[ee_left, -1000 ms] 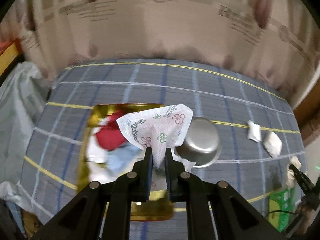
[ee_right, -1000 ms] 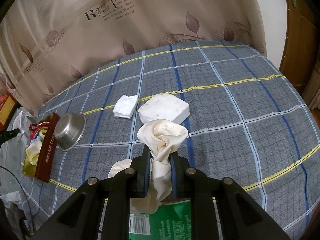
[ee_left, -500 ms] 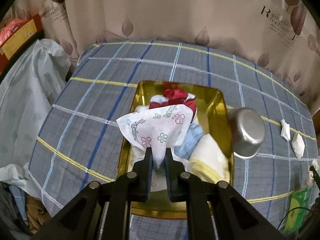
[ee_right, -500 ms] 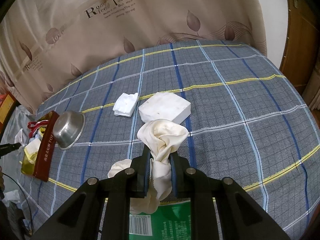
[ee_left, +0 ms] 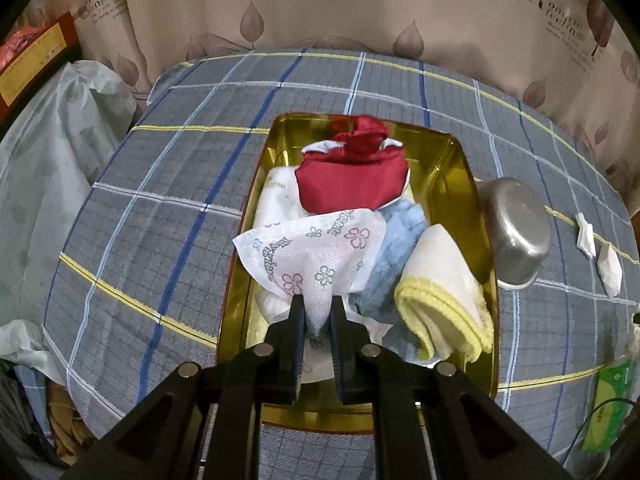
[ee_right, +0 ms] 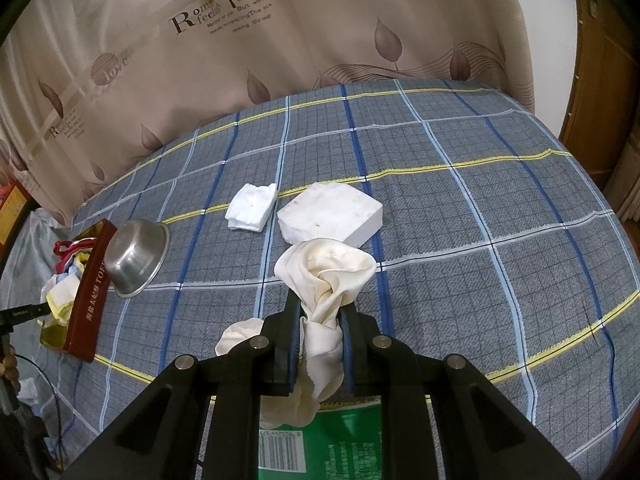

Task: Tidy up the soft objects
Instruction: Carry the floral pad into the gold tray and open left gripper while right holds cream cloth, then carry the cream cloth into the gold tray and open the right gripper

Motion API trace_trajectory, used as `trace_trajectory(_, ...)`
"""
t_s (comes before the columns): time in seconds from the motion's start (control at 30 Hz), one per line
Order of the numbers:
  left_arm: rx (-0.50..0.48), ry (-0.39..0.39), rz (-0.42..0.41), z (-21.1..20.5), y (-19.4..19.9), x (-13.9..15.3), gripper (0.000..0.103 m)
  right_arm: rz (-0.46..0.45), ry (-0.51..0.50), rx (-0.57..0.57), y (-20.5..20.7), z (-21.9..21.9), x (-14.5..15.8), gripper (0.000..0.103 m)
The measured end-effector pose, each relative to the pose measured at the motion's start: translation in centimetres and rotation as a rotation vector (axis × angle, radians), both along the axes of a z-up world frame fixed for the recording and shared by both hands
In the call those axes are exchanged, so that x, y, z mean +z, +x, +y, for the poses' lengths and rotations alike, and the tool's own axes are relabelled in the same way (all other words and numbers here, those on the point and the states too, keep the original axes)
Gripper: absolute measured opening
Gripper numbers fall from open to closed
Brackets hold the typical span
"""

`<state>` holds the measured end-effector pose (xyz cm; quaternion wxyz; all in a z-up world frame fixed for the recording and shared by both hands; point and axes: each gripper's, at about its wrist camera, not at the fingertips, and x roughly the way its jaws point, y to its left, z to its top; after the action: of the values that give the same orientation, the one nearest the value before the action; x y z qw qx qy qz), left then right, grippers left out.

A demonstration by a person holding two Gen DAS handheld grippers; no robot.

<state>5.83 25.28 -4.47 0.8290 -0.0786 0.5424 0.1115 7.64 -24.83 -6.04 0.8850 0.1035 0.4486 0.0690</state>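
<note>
Left gripper (ee_left: 316, 312) – jaws clamped; right gripper (ee_right: 320, 320) – same, angled down.

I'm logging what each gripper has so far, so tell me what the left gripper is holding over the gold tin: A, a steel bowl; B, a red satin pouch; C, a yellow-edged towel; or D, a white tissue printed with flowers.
D: the left gripper is shut on the flower-printed tissue above the gold tin, while the red pouch and yellow-edged towel lie inside it and the steel bowl sits beside it.
</note>
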Motion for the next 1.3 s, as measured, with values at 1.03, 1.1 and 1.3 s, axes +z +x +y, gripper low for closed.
trace_trajectory(1.03,-0.012,0.055,-0.083,0.7,-2.3,2.5,0.042,-0.014,-0.096,0.156,0.2,6.7,1.3,0.017)
trace_trajectory(1.1,0.002,0.061,-0.090,1.0,-2.7,2.5,0.042,-0.014,-0.106,0.190,0.3,8.2,1.5,0.017)
trace_trajectory(1.3,0.046,0.078,-0.118,2.5,-4.1,2.6,0.042,-0.001,-0.119,0.305,0.7,13.6,1.8,0.017)
